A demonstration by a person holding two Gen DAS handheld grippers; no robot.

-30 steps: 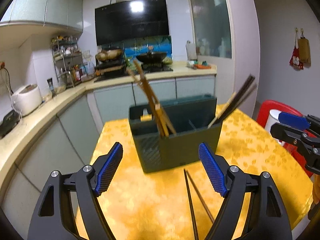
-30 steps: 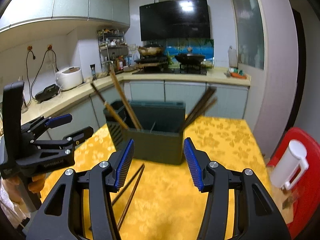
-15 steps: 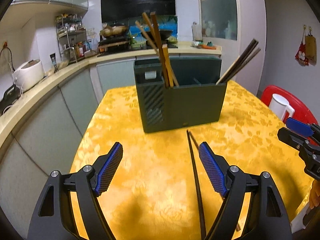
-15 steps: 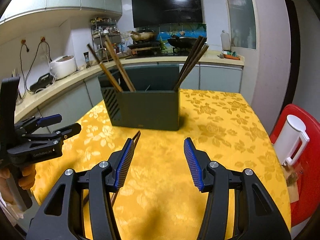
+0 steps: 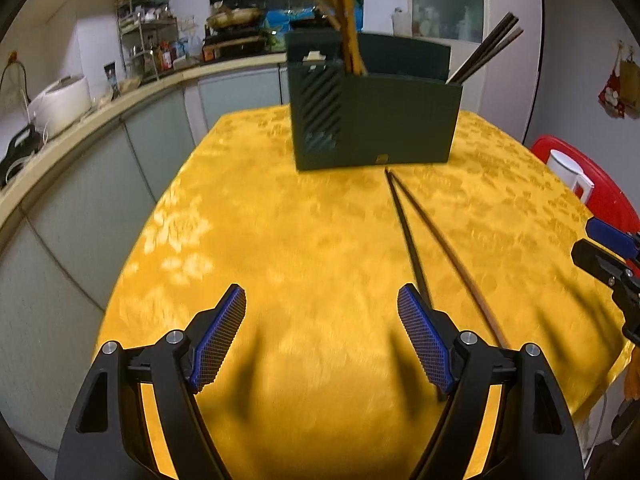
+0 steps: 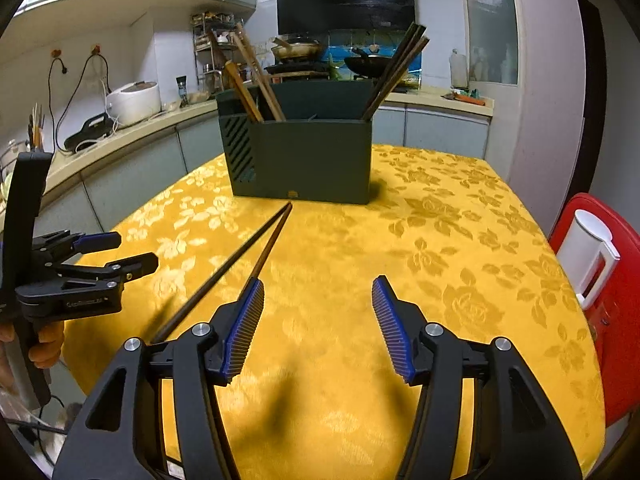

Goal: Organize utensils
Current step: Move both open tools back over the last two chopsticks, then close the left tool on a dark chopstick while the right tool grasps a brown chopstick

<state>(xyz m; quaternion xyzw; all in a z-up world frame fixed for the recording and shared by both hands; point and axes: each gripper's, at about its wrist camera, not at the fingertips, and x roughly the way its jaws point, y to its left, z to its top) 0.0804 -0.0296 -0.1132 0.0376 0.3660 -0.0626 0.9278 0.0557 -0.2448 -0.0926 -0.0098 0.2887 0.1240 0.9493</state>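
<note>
Now both empty hand-held grippers lower than before, left (image 5: 321,322) wide apart, right (image 6: 318,314) opening, nearer the chopsticks (image 6: 240,264)

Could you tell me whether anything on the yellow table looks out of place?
Yes: two dark chopsticks lie loose on the tablecloth in front of the green utensil holder, tips together, splayed apart toward the camera. The other chopsticks stand inside the holder. Nothing looks spilled or damaged.

Yellow table (image 6: 440,240) bears a green caddy (image 6: 308,160) and two chopsticks (image 6: 240,256).
</note>
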